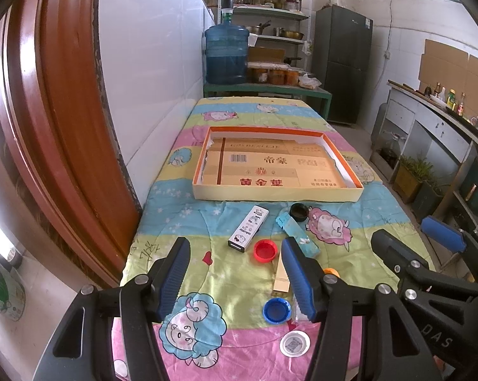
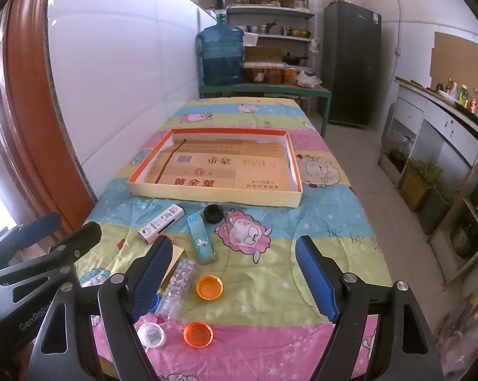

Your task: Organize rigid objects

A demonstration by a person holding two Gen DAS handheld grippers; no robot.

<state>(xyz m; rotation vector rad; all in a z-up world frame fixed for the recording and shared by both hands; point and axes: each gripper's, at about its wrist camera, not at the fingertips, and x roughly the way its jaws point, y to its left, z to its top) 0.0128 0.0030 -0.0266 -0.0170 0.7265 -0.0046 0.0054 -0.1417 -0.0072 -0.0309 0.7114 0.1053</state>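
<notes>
A shallow orange-rimmed cardboard box [image 1: 278, 194] [image 2: 213, 197] lies mid-table, lined with flattened carton. In front of it lie a white patterned box [image 1: 248, 228] [image 2: 161, 222], a teal box [image 1: 297, 231] [image 2: 201, 238], a black cap [image 1: 299, 212] [image 2: 213, 213], a red cap [image 1: 265, 250], a blue cap [image 1: 276, 310], a white cap [image 1: 294, 343] [image 2: 151, 335], two orange caps [image 2: 209, 287] [image 2: 198, 334], a gold box [image 1: 282, 277] and a small clear bottle [image 2: 178, 289]. My left gripper [image 1: 235, 273] hovers open above the near cloth, empty. My right gripper [image 2: 235, 276] is open and empty too.
The table wears a cartoon-sheep quilt [image 1: 239, 111] and stands against a white tiled wall [image 1: 150, 63] with a red door frame [image 1: 48, 95] at left. Beyond stand a water jug [image 1: 226, 54], shelves and a dark fridge [image 1: 343, 60]. A counter [image 1: 435, 117] runs along the right.
</notes>
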